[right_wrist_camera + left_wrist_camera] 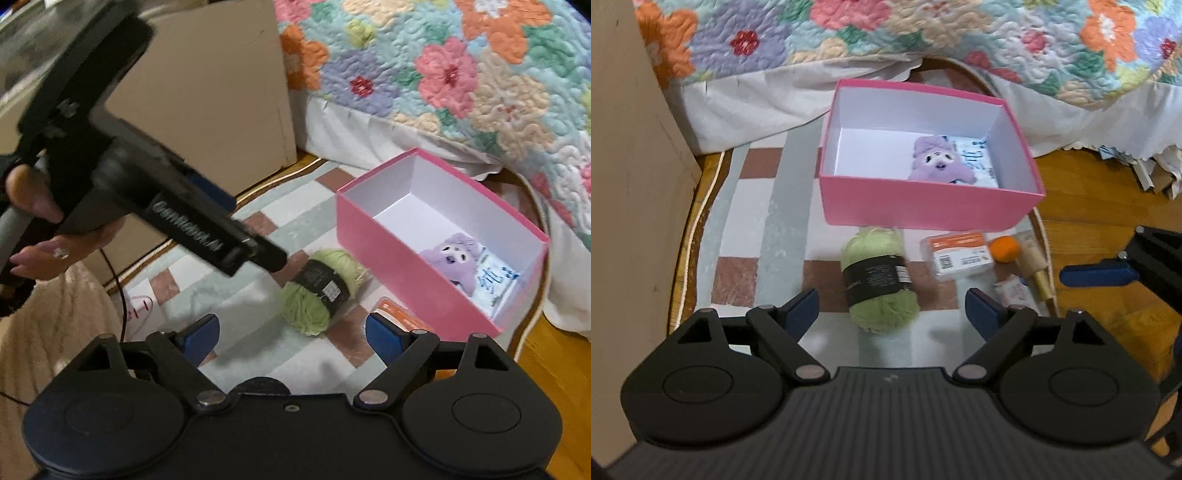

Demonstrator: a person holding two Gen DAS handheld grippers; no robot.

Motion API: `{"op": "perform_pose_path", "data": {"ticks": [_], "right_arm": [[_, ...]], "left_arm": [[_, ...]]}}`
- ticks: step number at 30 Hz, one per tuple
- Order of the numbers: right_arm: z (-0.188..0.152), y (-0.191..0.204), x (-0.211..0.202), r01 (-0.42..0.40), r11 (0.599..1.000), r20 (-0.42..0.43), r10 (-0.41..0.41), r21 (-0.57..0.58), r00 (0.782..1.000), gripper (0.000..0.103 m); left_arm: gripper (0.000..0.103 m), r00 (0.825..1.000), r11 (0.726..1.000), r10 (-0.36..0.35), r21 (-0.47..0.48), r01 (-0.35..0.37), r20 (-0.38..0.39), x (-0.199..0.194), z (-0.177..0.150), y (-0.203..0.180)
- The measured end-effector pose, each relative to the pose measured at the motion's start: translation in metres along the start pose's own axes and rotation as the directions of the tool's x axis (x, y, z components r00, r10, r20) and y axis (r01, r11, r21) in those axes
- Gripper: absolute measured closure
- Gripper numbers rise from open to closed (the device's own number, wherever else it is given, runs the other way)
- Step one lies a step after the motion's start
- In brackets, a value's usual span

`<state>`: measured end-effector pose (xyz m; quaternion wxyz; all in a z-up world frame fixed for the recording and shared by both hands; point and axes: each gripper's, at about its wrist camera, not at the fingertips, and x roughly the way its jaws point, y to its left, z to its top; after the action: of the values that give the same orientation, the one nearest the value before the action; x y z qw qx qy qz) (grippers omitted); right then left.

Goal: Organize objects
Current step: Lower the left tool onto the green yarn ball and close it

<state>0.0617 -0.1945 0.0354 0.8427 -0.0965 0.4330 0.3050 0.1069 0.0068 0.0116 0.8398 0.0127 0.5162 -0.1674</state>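
Both grippers hang with jaws spread wide and empty over a checked rug (768,236) beside a bed with a floral quilt (923,40). The pink box (923,203) already holds a purple plush toy (936,160) lying on a white printed packet (975,155).

A skein of green yarn (881,282) lies on the rug just in front of the box, squarely ahead of the left gripper (892,314). To its right wait an orange-labelled plastic case (956,256), a small orange ball (1004,249) and a beige bottle with a gold cap (1034,266).

The right gripper (291,338) faces the yarn too.

The sorting looks partway done, a fresh pick beginning. The next move would call for lowering one gripper astride the yarn and closing across its banded middle.
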Motion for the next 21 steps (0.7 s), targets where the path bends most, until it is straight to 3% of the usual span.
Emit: {"op": "perform_pose_path", "data": {"ticks": [6,10,14,21], "right_arm": [[-0.008,-0.008,0.045,-0.026,0.997,0.014,0.025,0.068,1.000,0.014],[-0.017,-0.015,0.081,0.008,0.992,0.007,-0.009,0.123,1.000,0.014],[-0.023,-0.015,0.114,0.035,0.992,-0.011,-0.034,0.118,0.999,0.014],[-0.033,-0.008,0.148,0.095,0.991,0.015,-0.097,0.093,0.995,0.014]], "left_arm": [[0.011,0.996,0.989,-0.085,-0.122,0.084,0.000,0.041,-0.012,0.033],[0.012,0.995,0.984,-0.101,-0.150,0.099,-0.006,0.070,-0.020,0.044],[0.013,0.989,0.973,-0.137,-0.179,0.144,0.052,0.091,-0.028,0.054],[0.015,0.983,0.938,-0.172,-0.292,0.185,0.070,0.119,-0.035,0.077]]}}
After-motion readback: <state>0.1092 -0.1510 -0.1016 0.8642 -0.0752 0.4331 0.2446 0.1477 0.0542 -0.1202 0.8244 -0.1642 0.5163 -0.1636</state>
